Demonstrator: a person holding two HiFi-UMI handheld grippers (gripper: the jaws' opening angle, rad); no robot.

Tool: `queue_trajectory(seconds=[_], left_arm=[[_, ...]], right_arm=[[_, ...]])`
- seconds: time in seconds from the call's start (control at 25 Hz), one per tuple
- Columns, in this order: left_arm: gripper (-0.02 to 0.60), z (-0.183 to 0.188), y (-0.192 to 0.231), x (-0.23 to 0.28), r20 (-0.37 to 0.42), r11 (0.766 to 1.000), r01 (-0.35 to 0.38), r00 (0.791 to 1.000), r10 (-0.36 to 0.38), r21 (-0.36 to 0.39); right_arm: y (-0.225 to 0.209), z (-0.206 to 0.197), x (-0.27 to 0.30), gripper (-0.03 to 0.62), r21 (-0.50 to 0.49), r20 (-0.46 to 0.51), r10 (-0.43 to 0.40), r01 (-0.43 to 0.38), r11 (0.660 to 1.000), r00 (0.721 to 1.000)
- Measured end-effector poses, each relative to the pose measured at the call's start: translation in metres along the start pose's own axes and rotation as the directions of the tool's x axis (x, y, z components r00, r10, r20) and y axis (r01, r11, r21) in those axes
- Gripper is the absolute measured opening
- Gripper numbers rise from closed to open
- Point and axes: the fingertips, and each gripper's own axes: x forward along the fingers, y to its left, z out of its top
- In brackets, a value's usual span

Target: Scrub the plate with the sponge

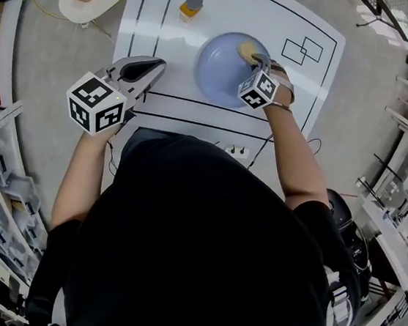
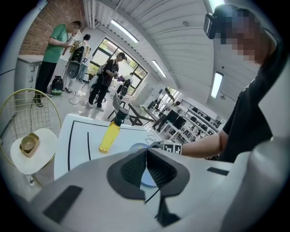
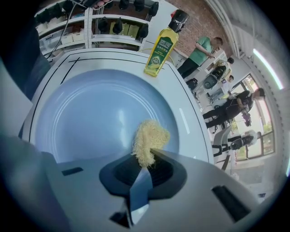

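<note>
Two grippers work here, and only one is doing anything. Nearest, the right gripper (image 3: 146, 159) has its jaws clamped on a yellow, fibrous sponge (image 3: 148, 138). It pinches only the sponge's lower end, so most of the tuft stands free ahead of the tips. The sponge sits over the right side of the pale blue plate (image 3: 90, 113), at or just above the surface; I cannot tell whether it touches. The left gripper (image 2: 146, 150) hangs off to the plate's left, above the white table (image 1: 157, 24). Its jaws are pressed together with nothing between them, so nothing steadies the plate.

That looks like the main risk. A firm stroke across a smooth, unbraced plate will likely drag or spin it on the table instead of scrubbing it. The shallow pinch is a second risk, since sideways rubbing could work the sponge out of the jaws or fold it until hard jaw tips scrape the plate.

Beyond the plate's far rim, apart from it, stands a tall, narrow bottle (image 1: 190, 7) of yellow liquid. A plate shoved forward could tip it.
</note>
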Motion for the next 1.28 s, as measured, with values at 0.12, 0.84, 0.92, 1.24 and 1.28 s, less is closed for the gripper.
queue_trajectory(seconds=[0.12,0.84,0.92,1.24,1.28], left_arm=[[0.009,-0.003,-0.001,0.001,-0.003,1.000,0.002,1.000,-0.002,-0.007],[0.009,-0.010,-0.023,-0.005,0.010,1.000,0.015,1.000,-0.016,0.009],[0.009,-0.011,-0.027,-0.005,0.012,1.000,0.017,1.000,-0.017,0.012],[0.009,-0.017,-0.039,-0.011,0.018,1.000,0.020,1.000,-0.020,0.020],[0.009,-0.017,-0.040,-0.012,0.019,1.000,0.019,1.000,-0.020,0.020]], right_arm=[[0.002,-0.008,-0.001,0.034,0.012,-0.026,0.008,-0.008,1.000,1.000],[0.026,-0.044,-0.014,0.035,0.060,-0.150,0.054,-0.046,0.997,0.987],[0.029,-0.047,-0.017,0.035,0.070,-0.160,0.054,-0.044,0.997,0.986],[0.052,-0.053,-0.028,0.035,0.107,-0.177,0.099,-0.081,0.991,0.979],[0.055,-0.054,-0.029,0.035,0.111,-0.178,0.103,-0.084,0.990,0.979]])
